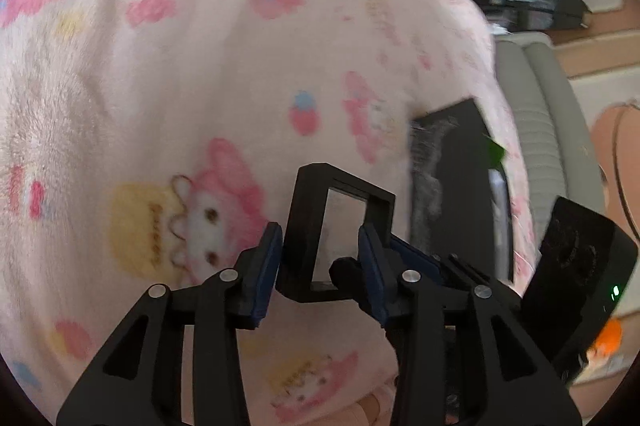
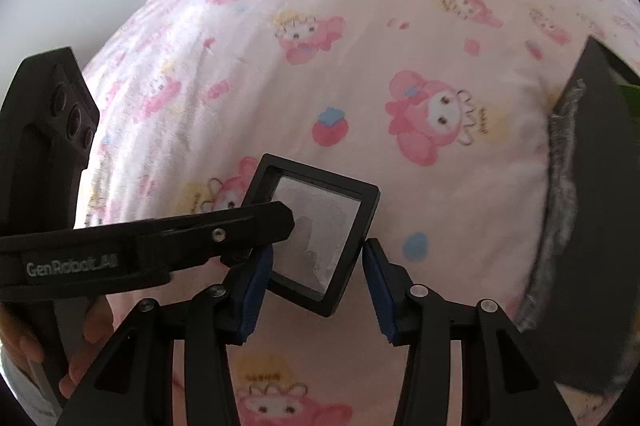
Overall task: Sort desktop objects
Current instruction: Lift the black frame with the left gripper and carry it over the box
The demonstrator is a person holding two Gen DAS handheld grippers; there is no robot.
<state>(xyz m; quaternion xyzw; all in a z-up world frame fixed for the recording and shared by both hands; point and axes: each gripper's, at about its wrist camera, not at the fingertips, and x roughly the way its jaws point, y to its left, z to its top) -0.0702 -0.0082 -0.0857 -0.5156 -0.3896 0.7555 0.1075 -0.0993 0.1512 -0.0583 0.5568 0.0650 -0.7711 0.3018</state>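
Observation:
A small black square frame [image 1: 304, 234] [image 2: 320, 226] with a clear pane hangs tilted just over the pink blanket. My left gripper [image 1: 320, 230] has its jaws partly apart around it. The left pad lies close against the frame's left rim, and the right finger crosses in front of the pane. One of its fingers [image 2: 256, 226] reaches in from the left over the frame's corner. My right gripper [image 2: 317, 248] is open with the frame's lower corner between its blue pads. The left pad is at the frame's edge and the right pad stands a little clear. The right tool's black body [image 1: 576, 266] shows at the right.
A pink cartoon-print blanket [image 2: 400, 46] covers the whole surface. A black box with a grey fuzzy rim [image 2: 592, 186] [image 1: 460, 186] sits at its right edge. A person's hand [image 2: 92, 346] holds the left tool. A grey ribbed cushion [image 1: 552, 146] lies beyond the blanket.

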